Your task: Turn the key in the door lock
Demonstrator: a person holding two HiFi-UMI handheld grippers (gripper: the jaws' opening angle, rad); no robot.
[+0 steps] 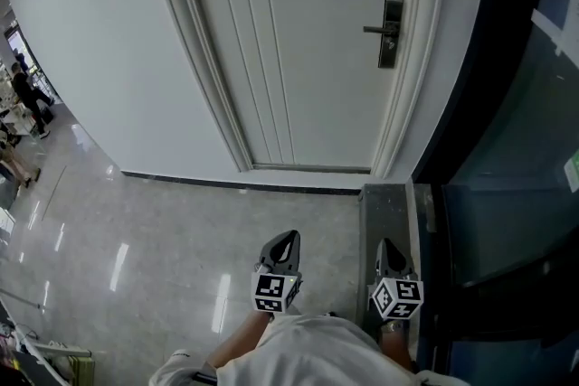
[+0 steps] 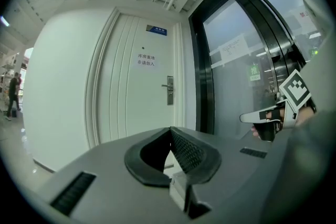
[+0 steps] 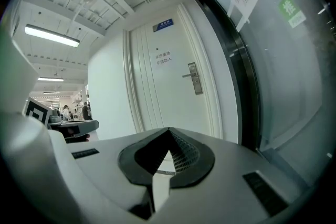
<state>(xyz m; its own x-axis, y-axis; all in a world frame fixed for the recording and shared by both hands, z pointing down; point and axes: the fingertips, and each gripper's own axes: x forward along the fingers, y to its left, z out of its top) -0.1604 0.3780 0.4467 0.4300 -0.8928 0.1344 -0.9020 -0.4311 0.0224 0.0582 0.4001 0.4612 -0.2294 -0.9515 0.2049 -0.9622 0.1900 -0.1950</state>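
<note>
The left gripper (image 1: 286,241) and right gripper (image 1: 384,249) are hanging closed and empty (tips touching), well apart from the lock (image 1: 391,32) sitting at the door's (image 1: 298,59) right edge.

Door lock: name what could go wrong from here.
1. The left gripper and right gripper are both shut with nothing between the jaws, and the door lock is too far off to show a key; there may be nothing to turn.
2. The right gripper is near the glass wall and might clip it on approach.
3. The lever handle juts from the lock and could snag a gripper.
</note>
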